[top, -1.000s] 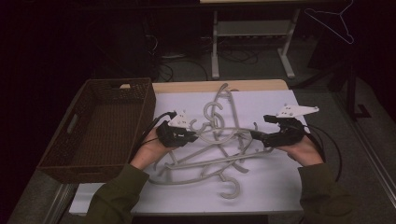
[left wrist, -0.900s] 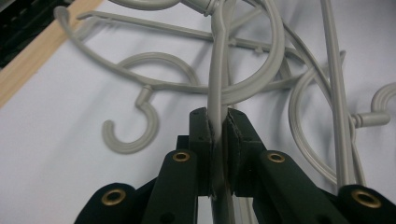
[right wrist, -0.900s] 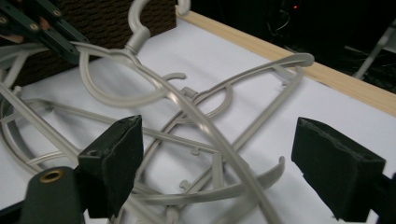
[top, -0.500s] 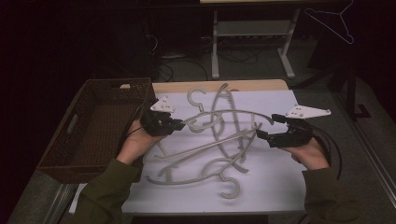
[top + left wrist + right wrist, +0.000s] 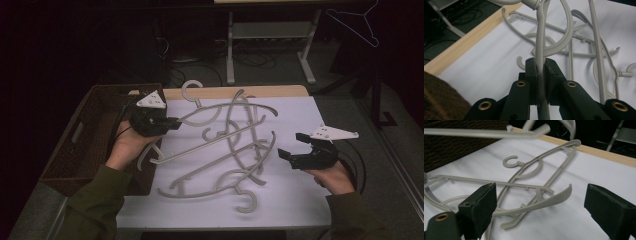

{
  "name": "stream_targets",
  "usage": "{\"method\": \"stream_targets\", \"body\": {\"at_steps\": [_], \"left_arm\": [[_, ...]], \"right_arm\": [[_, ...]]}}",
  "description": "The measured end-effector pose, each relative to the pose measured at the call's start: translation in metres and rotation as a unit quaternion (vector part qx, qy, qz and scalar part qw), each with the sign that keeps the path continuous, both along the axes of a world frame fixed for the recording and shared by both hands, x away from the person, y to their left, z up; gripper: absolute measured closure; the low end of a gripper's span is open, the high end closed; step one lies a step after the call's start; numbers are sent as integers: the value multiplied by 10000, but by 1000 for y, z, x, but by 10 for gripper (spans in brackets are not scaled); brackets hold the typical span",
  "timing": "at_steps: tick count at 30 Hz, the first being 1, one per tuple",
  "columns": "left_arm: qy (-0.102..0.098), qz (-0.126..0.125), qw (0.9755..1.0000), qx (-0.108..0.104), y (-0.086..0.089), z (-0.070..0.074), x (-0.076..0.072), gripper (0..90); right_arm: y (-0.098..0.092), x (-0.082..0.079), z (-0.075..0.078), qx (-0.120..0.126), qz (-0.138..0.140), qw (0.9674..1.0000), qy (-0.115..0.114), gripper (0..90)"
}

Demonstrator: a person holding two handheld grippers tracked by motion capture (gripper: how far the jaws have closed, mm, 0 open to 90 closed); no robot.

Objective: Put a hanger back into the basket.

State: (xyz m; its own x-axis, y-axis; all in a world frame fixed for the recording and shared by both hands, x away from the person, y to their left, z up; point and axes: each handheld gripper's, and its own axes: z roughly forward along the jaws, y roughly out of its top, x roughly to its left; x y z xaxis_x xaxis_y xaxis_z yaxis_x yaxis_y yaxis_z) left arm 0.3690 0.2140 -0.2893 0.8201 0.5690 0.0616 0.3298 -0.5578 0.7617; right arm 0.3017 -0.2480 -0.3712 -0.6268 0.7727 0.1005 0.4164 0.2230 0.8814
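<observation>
Several grey plastic hangers point(image 5: 225, 165) lie tangled on a white sheet point(image 5: 300, 200). My left gripper point(image 5: 175, 122) is shut on the arm of one grey hanger point(image 5: 225, 107) and holds it raised above the heap, its hook point(image 5: 190, 92) pointing to the far edge. In the left gripper view the pads point(image 5: 550, 75) pinch that hanger's arm point(image 5: 541, 45). My right gripper point(image 5: 291, 145) hovers off the right side of the heap, and its jaws have just been opening. They stand wide apart in the right gripper view point(image 5: 541, 195). A hanger's tip point(image 5: 559, 195) lies on the sheet beyond them, untouched.
A dark wicker basket point(image 5: 85, 145) stands at the table's left side, beside my left hand. The table's wooden far edge point(image 5: 270, 91) shows past the sheet. Behind it stand a metal frame point(image 5: 270, 30) and floor cables. A wire hanger point(image 5: 360, 20) hangs at the top right.
My left gripper has risen and moved left with its hanger, lifting it off the heap. My right gripper has drawn back to the right and spread its jaws wider.
</observation>
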Motion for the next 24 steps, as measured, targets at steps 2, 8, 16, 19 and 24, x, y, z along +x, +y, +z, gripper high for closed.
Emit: {"method": "stream_targets", "body": {"at_steps": [2,8,16,19,24], "left_arm": [[-5,45,10000,-27,5,3,1,822],[-89,234,9997,-59,26,15,1,822],[-156,588,9981,-106,66,25,-1,822],[-143,696,9974,-125,76,27,-1,822],[-234,987,9948,-32,106,34,-1,822]], "right_arm": [[0,-2,-5,-10,-22,10000,24,106],[0,-6,-17,-83,-117,9999,95,106],[1,-12,-27,-63,-178,9997,131,105],[1,-13,-27,-32,-182,9997,142,102],[2,-14,-28,-35,-185,9998,107,59]]}}
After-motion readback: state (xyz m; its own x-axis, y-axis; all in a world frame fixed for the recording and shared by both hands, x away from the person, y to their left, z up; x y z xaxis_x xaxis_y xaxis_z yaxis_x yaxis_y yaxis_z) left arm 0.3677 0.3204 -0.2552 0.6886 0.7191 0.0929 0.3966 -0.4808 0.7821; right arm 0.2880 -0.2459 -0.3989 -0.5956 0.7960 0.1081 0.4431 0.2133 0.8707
